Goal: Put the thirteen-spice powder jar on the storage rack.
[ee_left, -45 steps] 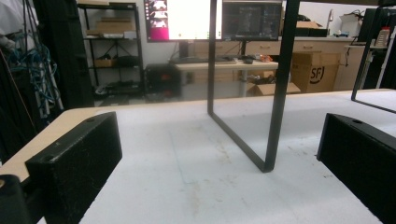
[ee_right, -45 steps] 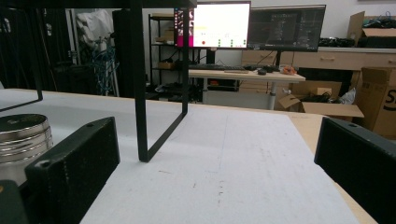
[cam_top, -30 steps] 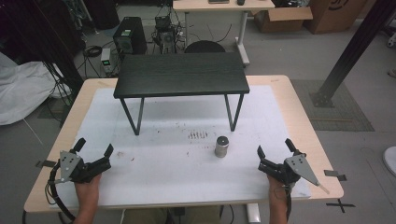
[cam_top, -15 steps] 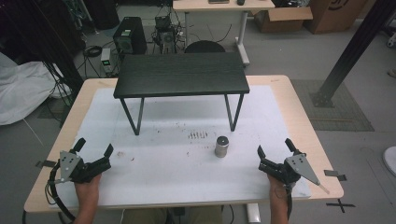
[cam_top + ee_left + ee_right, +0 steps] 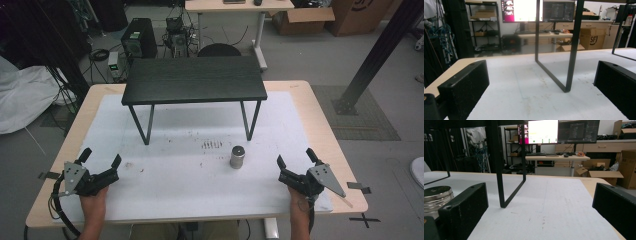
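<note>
A small metal cylinder (image 5: 237, 156) stands upright on the white mat, just in front of the black stand's right front leg. In the right gripper view the metal cylinder (image 5: 435, 195) peeks out at the far left behind my left jaw. My left gripper (image 5: 101, 156) rests at the mat's near left corner, open, with nothing between its jaws; in its own view the left gripper (image 5: 541, 85) faces the stand's left leg frame (image 5: 564, 77). My right gripper (image 5: 296, 157) sits at the near right, open and empty, to the right of the cylinder. In its own view the right gripper (image 5: 541, 202) frames bare mat.
A low black stand (image 5: 195, 80) on thin legs occupies the far half of the white mat (image 5: 200, 190). A patch of small dark marks (image 5: 211, 144) lies in front of it. Desks, monitors and cardboard boxes stand beyond the table.
</note>
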